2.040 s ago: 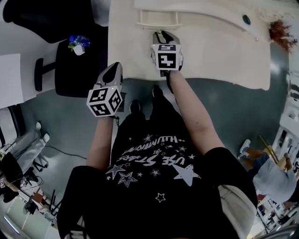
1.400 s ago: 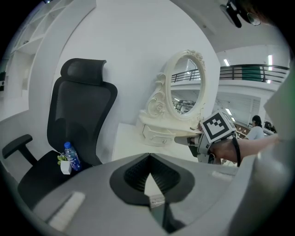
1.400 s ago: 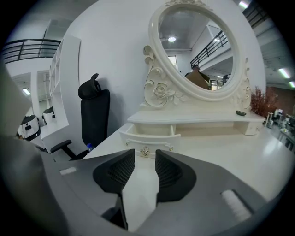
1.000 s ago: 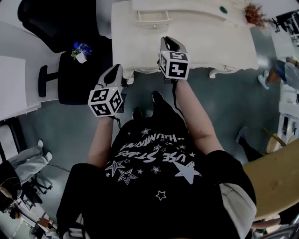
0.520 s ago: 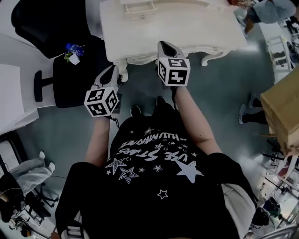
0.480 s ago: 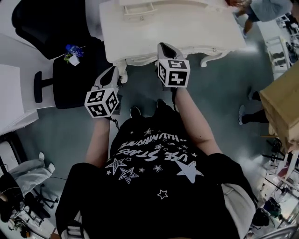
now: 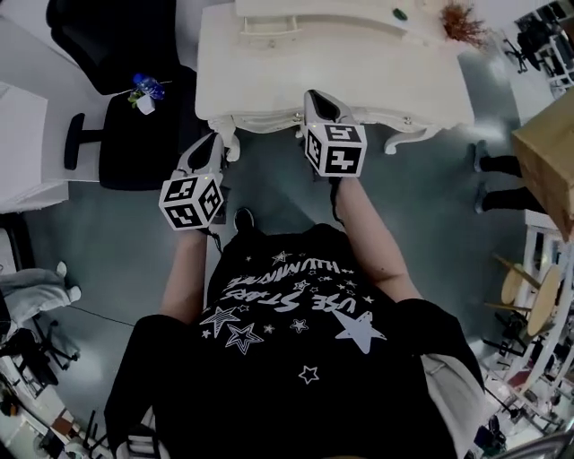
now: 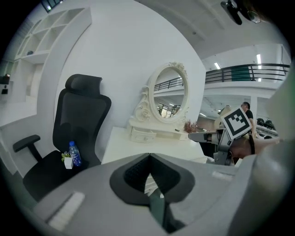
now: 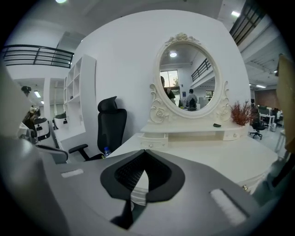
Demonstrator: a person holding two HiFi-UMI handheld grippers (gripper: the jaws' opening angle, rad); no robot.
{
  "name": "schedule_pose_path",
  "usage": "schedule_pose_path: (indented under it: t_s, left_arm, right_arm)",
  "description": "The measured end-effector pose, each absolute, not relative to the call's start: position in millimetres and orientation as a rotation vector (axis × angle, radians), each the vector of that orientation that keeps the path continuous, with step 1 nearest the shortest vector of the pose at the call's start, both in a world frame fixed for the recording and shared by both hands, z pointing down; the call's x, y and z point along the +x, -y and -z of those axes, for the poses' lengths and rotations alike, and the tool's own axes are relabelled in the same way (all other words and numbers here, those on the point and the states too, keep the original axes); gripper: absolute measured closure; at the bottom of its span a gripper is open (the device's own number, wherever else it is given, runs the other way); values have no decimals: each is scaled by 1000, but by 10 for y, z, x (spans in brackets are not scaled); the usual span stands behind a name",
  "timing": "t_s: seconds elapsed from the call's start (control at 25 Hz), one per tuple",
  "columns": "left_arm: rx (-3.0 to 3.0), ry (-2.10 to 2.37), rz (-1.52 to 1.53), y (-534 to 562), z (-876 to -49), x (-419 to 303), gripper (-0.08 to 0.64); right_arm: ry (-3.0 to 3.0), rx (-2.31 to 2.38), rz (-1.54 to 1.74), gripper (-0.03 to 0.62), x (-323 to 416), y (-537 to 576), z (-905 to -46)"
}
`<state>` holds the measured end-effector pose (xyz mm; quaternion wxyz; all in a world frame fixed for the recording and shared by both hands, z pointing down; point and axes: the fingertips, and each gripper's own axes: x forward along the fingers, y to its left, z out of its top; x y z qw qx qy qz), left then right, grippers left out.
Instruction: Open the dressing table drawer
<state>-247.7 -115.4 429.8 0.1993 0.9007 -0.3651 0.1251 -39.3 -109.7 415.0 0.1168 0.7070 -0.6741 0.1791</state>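
Note:
The white dressing table [image 7: 359,85] stands ahead of me, with an oval mirror [image 9: 186,78] at its back. Its small left drawer [image 7: 266,24] [image 9: 154,143] [image 8: 142,135] looks pulled out a little from the shelf unit. My right gripper [image 7: 316,95] [image 9: 144,152] is shut and empty, hanging at the table's front edge, well short of the drawer. Lower left, my left gripper [image 7: 215,139] [image 8: 150,156] is off the table's left front corner, its jaws together with nothing between them.
A black office chair [image 7: 134,125] stands left of the table, a small bottle [image 7: 148,88] on its seat. A red plant [image 7: 459,16] sits at the table's back right. A cardboard box [image 7: 547,134] and someone's shoes [image 7: 498,166] are at the right.
Both grippers have drawn back from the table toward my body. The right one, earlier over the tabletop, now hangs at its front edge. The drawer lies farther from both.

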Motion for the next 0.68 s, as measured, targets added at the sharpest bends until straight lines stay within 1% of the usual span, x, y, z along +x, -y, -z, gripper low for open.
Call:
schedule_pose_path:
  t_s: [0.36, 0.68]
  left_arm:
    - [2490, 1123, -328, 715, -4237, -1767, 558]
    - [2480, 1229, -318, 183, -4305, -1167, 558]
  right_arm:
    - [2109, 1984, -510, 566, 259, 817, -4070]
    - [2186, 1945, -478, 566, 958, 277, -4135]
